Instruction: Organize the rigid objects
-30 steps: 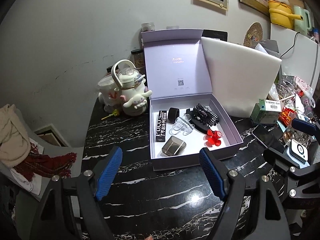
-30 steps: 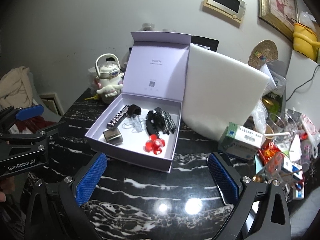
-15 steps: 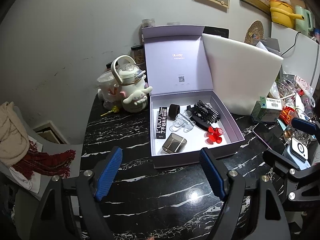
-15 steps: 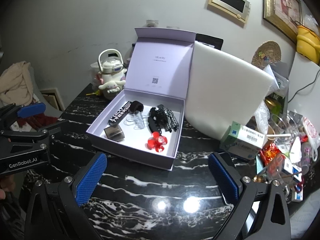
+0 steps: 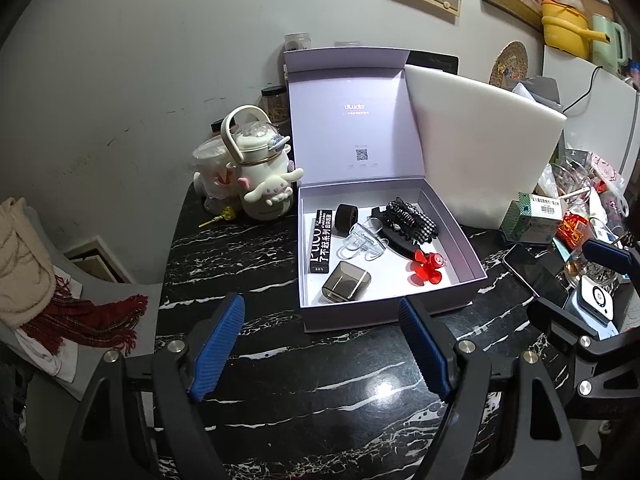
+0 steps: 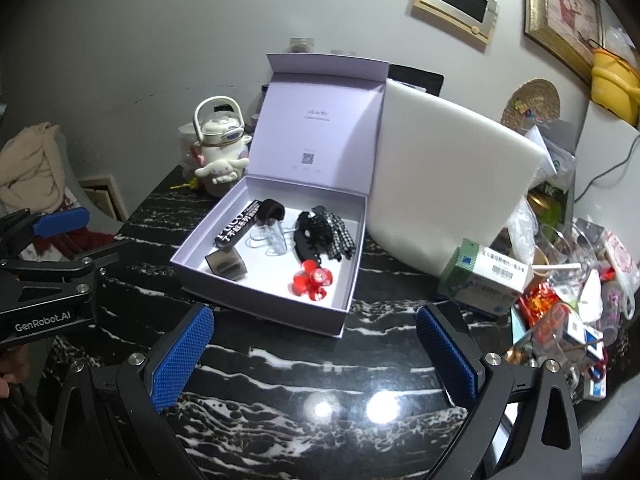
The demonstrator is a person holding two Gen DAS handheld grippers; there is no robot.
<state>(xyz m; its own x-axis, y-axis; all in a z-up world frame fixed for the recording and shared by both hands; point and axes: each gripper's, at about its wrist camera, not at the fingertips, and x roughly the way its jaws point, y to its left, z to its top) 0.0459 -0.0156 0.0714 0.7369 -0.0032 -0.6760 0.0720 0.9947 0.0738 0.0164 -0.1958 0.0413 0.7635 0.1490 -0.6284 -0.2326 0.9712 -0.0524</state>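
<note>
An open lilac box (image 5: pixel 384 314) (image 6: pixel 264 312) stands on the black marble table with its lid upright. Inside lie a black printed stick (image 5: pixel 321 240) (image 6: pixel 236 229), a black roll (image 5: pixel 346 216), clear clips (image 5: pixel 362 240) (image 6: pixel 272 240), a black checked hair clip (image 5: pixel 408 222) (image 6: pixel 324 236), a red flower clip (image 5: pixel 426 266) (image 6: pixel 312 280) and a smoky grey case (image 5: pixel 346 286) (image 6: pixel 226 266). My left gripper (image 5: pixel 322 354) is open and empty, in front of the box. My right gripper (image 6: pixel 316 352) is open and empty, also in front of it.
A white Cinnamoroll kettle (image 5: pixel 260 172) (image 6: pixel 218 144) stands left of the box. A white foam slab (image 5: pixel 484 160) (image 6: pixel 444 184) leans at its right. A green-white carton (image 6: pixel 486 282), a phone (image 5: pixel 534 274) and cluttered packets (image 6: pixel 568 312) fill the right side. A chair with cloths (image 5: pixel 44 280) stands left.
Both grippers have drawn back and risen slightly, so the box sits a little farther off. Nothing in the box has moved. Both stay open.
</note>
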